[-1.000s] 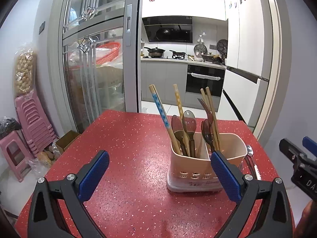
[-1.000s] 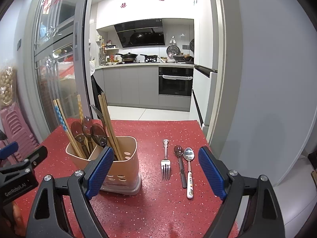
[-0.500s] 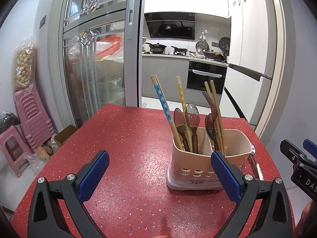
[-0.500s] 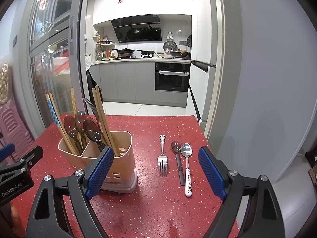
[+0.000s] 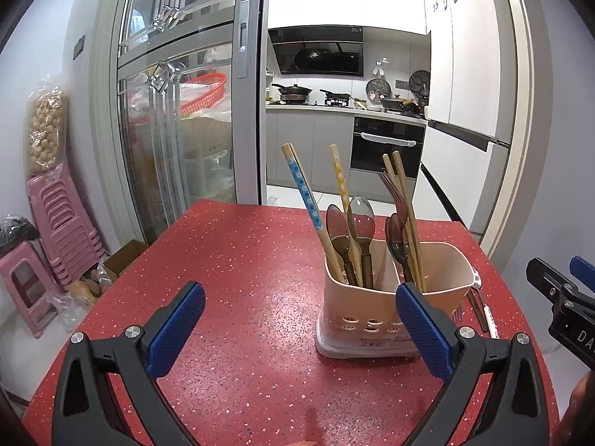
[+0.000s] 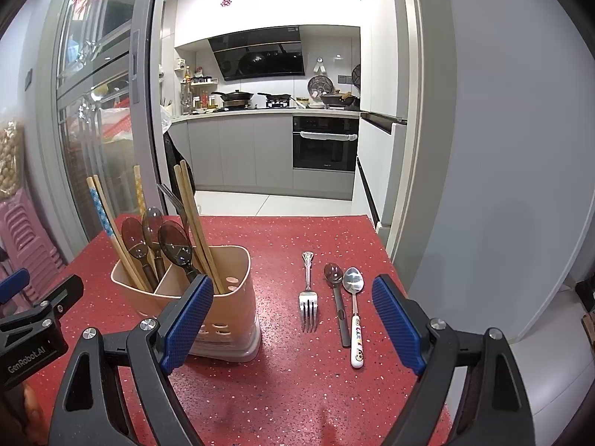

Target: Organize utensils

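Three utensils on table (image 6: 297,390): one fork (image 6: 308,299), two spoons (image 6: 347,303); both grippers' fingers (image 6: 396,329) apart, empty.

Table top (image 6: 282,383) — red, speckled, stone-like, semi-gloss with soft reflections. Caddy (image 6: 230,290) — pale pink plastic, smooth, matt. Chopsticks (image 6: 195,223) look like bare wood; two others carry printed patterns. Spoons in the caddy (image 6: 174,247): translucent brown plastic, glossy. Near the right edge: fork (image 6: 308,297) of polished metal, spoon (image 6: 353,282) with shiny metal bowl and glossy white handle. Gripper pads (image 6: 186,319): blue, textured.
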Tool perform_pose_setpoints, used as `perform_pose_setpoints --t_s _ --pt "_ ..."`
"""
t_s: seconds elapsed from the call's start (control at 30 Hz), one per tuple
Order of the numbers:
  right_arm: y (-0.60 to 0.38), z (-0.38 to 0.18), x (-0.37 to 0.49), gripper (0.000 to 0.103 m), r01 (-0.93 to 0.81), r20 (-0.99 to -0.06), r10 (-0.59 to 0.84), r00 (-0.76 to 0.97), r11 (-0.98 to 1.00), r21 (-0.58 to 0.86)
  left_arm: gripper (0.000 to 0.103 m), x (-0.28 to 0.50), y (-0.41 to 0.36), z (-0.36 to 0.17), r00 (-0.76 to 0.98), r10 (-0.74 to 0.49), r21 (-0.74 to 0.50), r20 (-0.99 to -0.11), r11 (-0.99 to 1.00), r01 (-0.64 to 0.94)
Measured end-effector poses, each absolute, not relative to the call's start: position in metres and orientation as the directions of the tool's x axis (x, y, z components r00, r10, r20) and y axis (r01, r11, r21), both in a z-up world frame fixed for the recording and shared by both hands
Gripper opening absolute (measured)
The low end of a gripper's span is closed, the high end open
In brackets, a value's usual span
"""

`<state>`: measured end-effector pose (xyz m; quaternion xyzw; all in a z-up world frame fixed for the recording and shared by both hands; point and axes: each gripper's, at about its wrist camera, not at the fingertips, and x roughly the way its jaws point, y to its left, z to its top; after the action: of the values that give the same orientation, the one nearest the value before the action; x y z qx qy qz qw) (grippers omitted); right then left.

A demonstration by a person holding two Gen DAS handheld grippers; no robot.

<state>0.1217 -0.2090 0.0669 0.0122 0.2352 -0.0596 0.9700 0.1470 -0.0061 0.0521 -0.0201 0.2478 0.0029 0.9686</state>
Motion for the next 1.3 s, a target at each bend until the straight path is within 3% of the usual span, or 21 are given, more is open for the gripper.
perform_pose_setpoints --t_s 1.3 --pt "-0.2118 0.0681 0.1173 0.09 0.131 -0.457 -0.116 0.882 0.991 0.001 0.103 0.1471 -0.0147 0.0473 0.868 -0.041 -0.026 -0.495 0.999 0.033"
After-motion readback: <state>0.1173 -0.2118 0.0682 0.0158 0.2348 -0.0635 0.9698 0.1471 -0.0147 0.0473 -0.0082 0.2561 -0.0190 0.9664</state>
